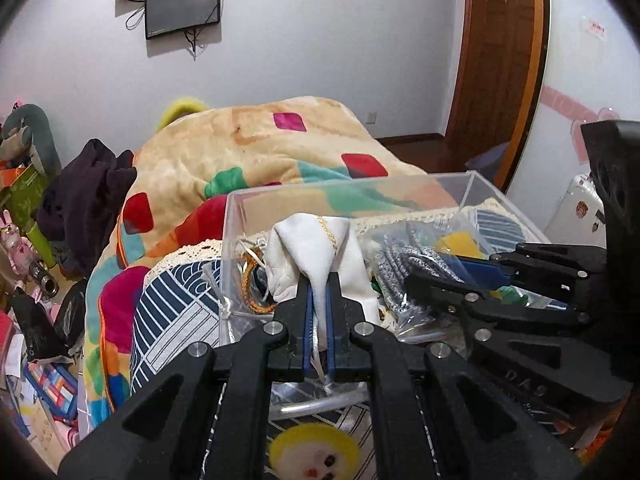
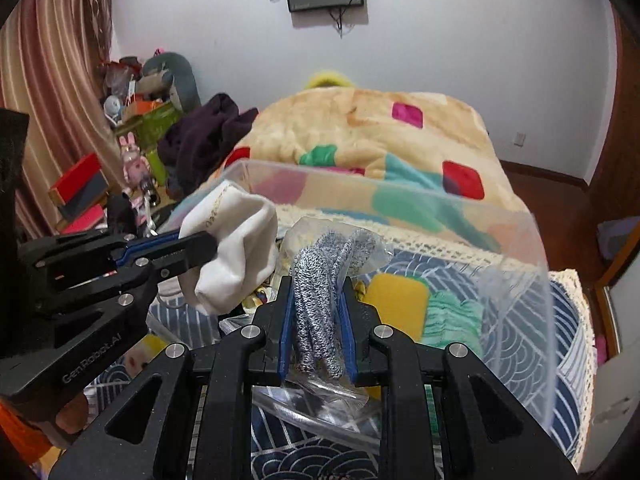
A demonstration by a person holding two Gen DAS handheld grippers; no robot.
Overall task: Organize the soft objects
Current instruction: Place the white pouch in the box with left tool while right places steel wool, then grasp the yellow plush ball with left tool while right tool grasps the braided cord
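Our left hand-held gripper (image 1: 319,280) was closed tight on a white cloth pouch (image 1: 316,256), its blue-lined jaws pinching a fold of the fabric, with the pouch bunched up just above the fingertips. Our right hand-held gripper (image 2: 316,296) was clamped on a clear plastic bag (image 2: 320,240) holding grey speckled socks (image 2: 320,292), the jaws only narrowly apart around the bundle. In the right wrist view the left gripper came in from the left side, the pouch just beside the bagged socks. Both items sat inside or at the mouth of a clear plastic box (image 1: 400,188); we could not tell whether they touched its floor. A yellow soft item (image 2: 394,300) and a green one (image 2: 452,316) showed beside the socks; we could not tell through the clear walls whether they lay in the box. The box rested on a blue-and-white patterned cloth (image 1: 176,308) spread over the bed, and behind it lay a colourful blanket (image 1: 248,144). A dark garment (image 1: 88,188) lay heaped to the left of the blanket.
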